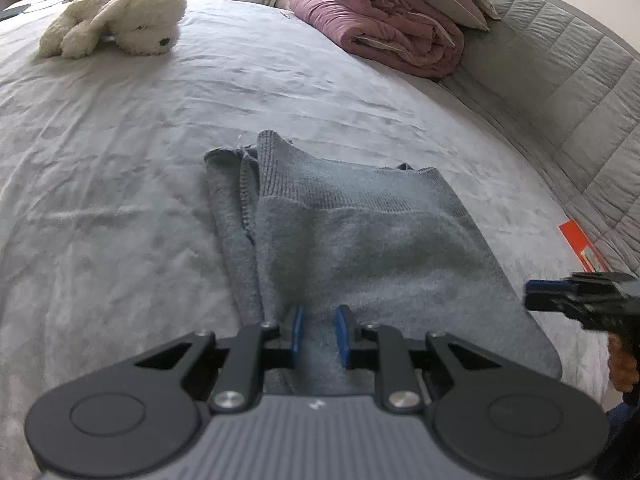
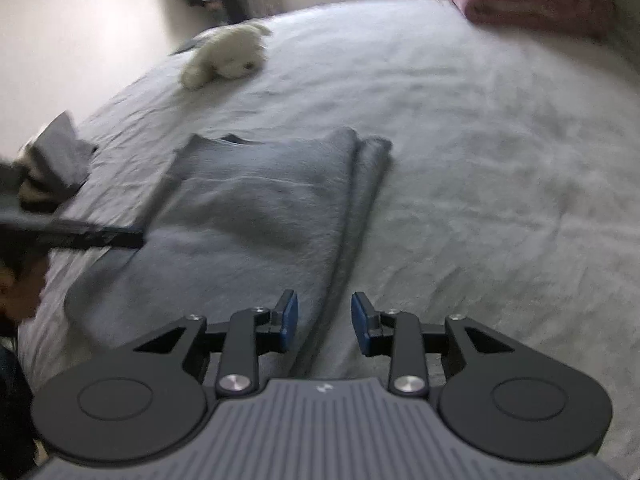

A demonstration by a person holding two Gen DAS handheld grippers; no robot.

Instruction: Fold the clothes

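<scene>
1. Grey sweater (image 1: 360,248), folded, lies flat on the grey bed sheet (image 1: 120,160) in the near-centre of the bed; ribbed hem at the far end.
2. Left gripper (image 1: 319,334): low over the near edge of the sweater, pointing away toward the far side. Blue pads (image 1: 297,330) stand a narrow gap apart with a ridge of sweater fabric between them; cannot tell if they actually pinch it.
3. Right gripper (image 2: 324,322): low at the sweater's near right edge, straddling the folded side. Jaws clearly apart, nothing held.
4. In the left wrist view the right gripper enters from the right edge, level, with part of a hand (image 1: 622,364) under it.
5. White plush toy (image 1: 116,20) far left; pink folded quilt (image 1: 384,28) far right against the grey padded headboard (image 1: 580,80).
6. Right wrist view is motion-blurred.
</scene>
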